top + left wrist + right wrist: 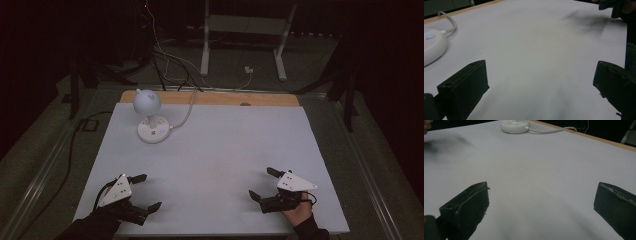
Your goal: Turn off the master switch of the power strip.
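White lamp (148, 116) standing at eleven o'clock on the table (215, 165), well apart from both hands; left gripper (141, 191) and right gripper (261, 183) spread wide, holding nothing; best approached slowly, minding the cord (186, 113)

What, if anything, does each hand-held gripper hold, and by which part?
Nothing is held. The left hand-held gripper and the right hand-held gripper both have jaws wide open over the bare table, far from the lamp.

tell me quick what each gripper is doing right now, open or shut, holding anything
Left gripper: open, jaws wide apart, holding nothing.
Right gripper: open, jaws wide apart, holding nothing.
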Motion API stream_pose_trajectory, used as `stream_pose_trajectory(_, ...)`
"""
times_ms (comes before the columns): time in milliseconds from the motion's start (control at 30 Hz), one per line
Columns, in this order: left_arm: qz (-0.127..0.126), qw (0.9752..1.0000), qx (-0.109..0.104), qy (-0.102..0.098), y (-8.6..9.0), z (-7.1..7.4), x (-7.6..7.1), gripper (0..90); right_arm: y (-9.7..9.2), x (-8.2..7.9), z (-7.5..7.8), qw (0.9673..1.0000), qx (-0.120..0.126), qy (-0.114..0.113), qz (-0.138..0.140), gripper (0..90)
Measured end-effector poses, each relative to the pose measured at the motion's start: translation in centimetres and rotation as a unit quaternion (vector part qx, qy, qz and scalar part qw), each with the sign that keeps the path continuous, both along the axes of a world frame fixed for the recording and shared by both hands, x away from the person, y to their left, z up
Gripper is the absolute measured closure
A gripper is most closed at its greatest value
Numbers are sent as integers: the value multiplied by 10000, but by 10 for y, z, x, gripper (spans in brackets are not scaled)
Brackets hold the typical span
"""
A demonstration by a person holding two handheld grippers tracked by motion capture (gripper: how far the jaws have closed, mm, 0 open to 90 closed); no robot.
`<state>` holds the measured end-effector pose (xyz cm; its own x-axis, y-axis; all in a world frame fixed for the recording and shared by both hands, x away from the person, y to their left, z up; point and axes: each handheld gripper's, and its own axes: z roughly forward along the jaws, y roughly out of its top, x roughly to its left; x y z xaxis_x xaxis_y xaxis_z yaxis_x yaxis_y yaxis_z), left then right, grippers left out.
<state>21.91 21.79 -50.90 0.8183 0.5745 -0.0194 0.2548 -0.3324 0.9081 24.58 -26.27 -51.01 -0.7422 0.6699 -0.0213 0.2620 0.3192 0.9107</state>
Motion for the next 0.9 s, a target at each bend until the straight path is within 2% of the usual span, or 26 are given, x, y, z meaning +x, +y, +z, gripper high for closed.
stream_pose_trajectory(333, -31, 10000, 43, 38, -1, 1, -2, 3, -1, 0, 3, 10000, 13, -64, -9, 0)
stream_pose_trajectory(667, -205, 9997, 63, 73, -4, 1, -3, 3, 1, -1, 3, 10000, -16, -61, 13, 0)
stream_pose_trajectory(700, -218, 9997, 77, 81, -5, 1, -4, 3, 1, -1, 3, 10000, -5, -54, 11, 0)
stream_pose_trajectory(733, -233, 9995, 188, 67, -6, 2, -4, 3, 1, -1, 3, 10000, 0, -44, 16, 0)
stream_pose_trajectory(900, -302, 9993, 166, 123, -7, 3, -5, 3, 2, -1, 4, 10000, 21, -56, 10, 0)
